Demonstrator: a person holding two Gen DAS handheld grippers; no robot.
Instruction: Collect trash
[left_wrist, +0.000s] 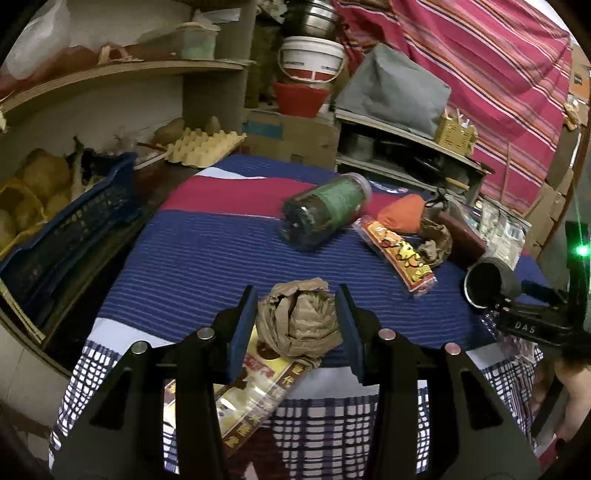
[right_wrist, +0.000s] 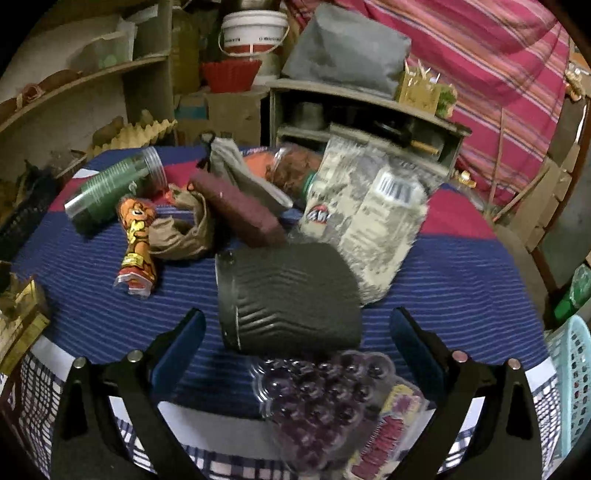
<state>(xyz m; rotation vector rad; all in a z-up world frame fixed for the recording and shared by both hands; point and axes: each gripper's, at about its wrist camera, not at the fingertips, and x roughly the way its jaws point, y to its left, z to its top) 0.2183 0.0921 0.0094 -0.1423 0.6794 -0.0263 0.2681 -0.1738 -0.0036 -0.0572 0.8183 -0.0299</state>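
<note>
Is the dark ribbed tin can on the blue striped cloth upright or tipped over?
Tipped over. The tin can lies on its side on the cloth, ribbed wall up, rim facing left; the left wrist view shows its open mouth sideways.

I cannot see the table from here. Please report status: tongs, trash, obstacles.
Left tongs shut on crumpled brown paper ball. Right tongs open around dark ribbed metal can, lying sideways. Clear plastic blister tray just below can.

Striped cloth (left_wrist: 192, 258), egg tray (left_wrist: 205, 146), perhaps potatoes (left_wrist: 44, 177).
</note>
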